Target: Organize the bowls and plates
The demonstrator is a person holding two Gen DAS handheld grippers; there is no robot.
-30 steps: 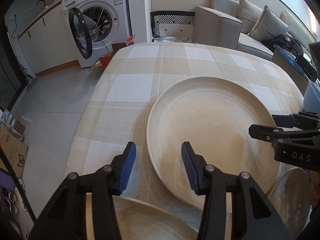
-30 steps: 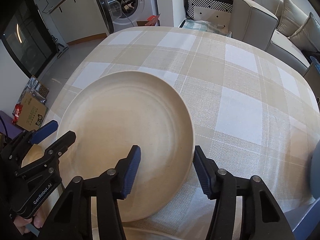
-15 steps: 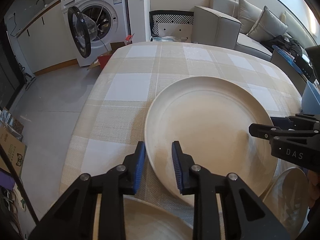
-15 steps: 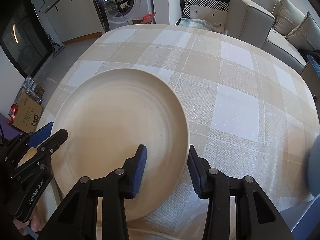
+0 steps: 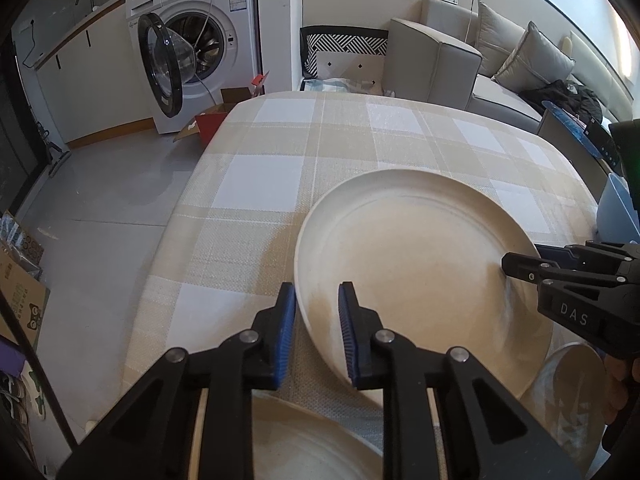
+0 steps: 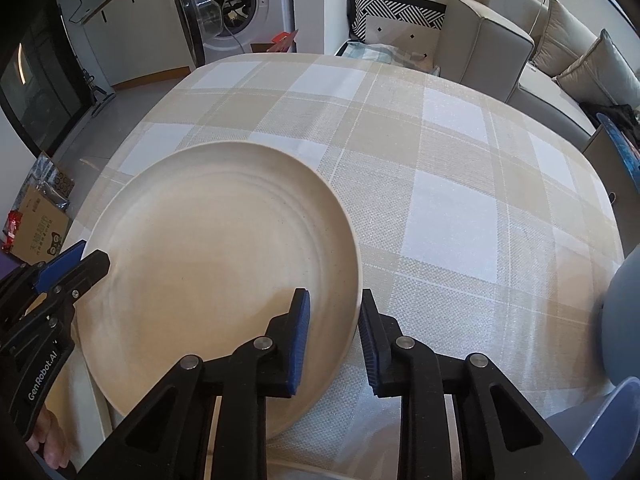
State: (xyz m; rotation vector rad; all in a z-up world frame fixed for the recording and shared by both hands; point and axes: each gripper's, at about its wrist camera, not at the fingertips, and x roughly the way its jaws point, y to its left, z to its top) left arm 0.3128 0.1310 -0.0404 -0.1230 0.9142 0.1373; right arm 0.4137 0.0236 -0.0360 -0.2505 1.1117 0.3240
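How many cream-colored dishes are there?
3: the big plate mid-table, another dish under the left gripper, a third dish at the left view's lower right. Others may be hidden.

Your view of a second cream plate (image 5: 304, 444) is cut off by the bottom edge and crossed by the gripper's arms. A pale bowl (image 5: 576, 392) sits half hidden behind the right gripper's (image 5: 520, 266) body. A blue bowl (image 6: 624, 312) is blurred at the right edge.

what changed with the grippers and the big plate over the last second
Both grippers have just been closing: the left gripper now clamps the large beige plate at its left rim, the right gripper at its right rim. The plate stayed on the checked tablecloth.
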